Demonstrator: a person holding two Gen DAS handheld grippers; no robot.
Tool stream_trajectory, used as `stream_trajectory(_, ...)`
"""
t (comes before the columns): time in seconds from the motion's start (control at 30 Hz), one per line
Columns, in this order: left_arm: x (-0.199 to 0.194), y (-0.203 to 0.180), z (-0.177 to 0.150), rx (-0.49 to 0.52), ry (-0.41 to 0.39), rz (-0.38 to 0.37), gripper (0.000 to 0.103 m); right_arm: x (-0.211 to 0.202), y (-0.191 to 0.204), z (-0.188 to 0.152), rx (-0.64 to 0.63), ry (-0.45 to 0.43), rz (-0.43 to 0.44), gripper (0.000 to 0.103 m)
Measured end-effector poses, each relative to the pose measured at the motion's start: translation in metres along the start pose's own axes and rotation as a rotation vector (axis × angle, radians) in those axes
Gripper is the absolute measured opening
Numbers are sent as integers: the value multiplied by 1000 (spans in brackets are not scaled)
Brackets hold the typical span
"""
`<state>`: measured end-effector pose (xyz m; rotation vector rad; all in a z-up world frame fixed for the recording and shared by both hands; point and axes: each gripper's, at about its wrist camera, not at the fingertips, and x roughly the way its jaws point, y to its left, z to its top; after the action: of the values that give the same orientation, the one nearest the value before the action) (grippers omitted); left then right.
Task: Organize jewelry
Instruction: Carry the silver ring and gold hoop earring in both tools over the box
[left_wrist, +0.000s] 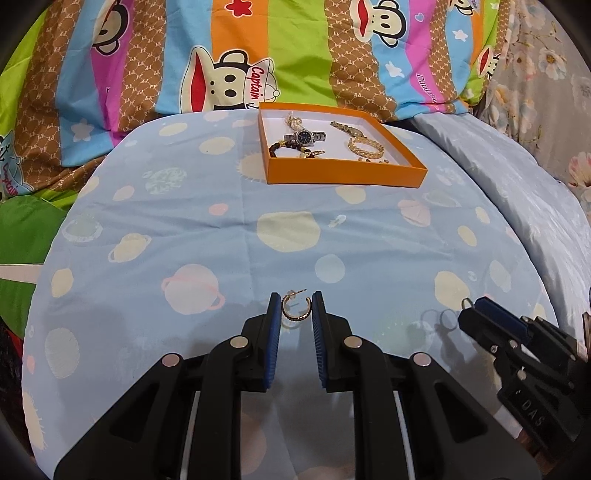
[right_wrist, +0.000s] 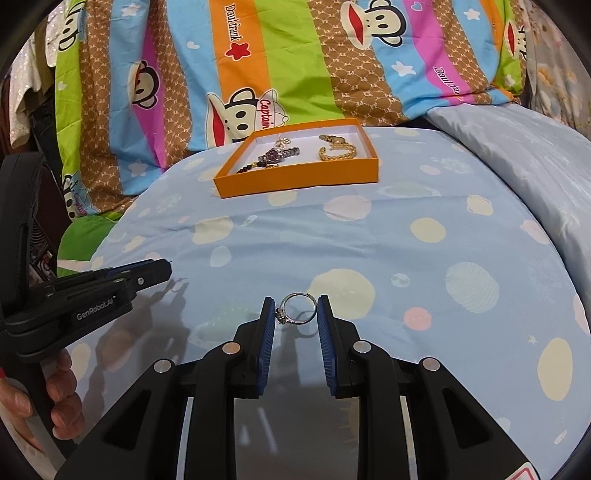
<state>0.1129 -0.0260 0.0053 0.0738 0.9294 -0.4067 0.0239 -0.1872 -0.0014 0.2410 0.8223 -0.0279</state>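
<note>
My left gripper (left_wrist: 294, 309) is shut on a gold hoop earring (left_wrist: 294, 309), held between its blue pads above the blue planet-print sheet. My right gripper (right_wrist: 296, 309) is shut on a silver ring (right_wrist: 296, 308) with a small stone cluster on its left side. In the left wrist view the right gripper (left_wrist: 476, 312) shows at the right with the ring (left_wrist: 467, 302) at its tip. In the right wrist view the left gripper (right_wrist: 162, 271) shows at the left. An orange box (left_wrist: 343, 173) at the far middle holds a watch (left_wrist: 306, 136), gold bracelets (left_wrist: 364, 147) and beads; it also shows in the right wrist view (right_wrist: 295, 181).
A bright striped cartoon-monkey blanket (left_wrist: 221, 55) lies bunched behind the box. A pale blue quilt (right_wrist: 517, 147) rises at the right. A person's hand (right_wrist: 59, 398) holds the left gripper's handle. The bed surface drops off at the left edge.
</note>
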Motion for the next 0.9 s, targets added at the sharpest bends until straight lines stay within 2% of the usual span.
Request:
stream_trajectory(0.27, 3, -9, 18, 25, -20, 37, 16, 9, 3, 17, -2, -18, 19, 22)
stream_trajectory(0.9, 16, -37, 73, 77, -100, 53, 16, 19, -14, 74, -6, -109, 7, 22)
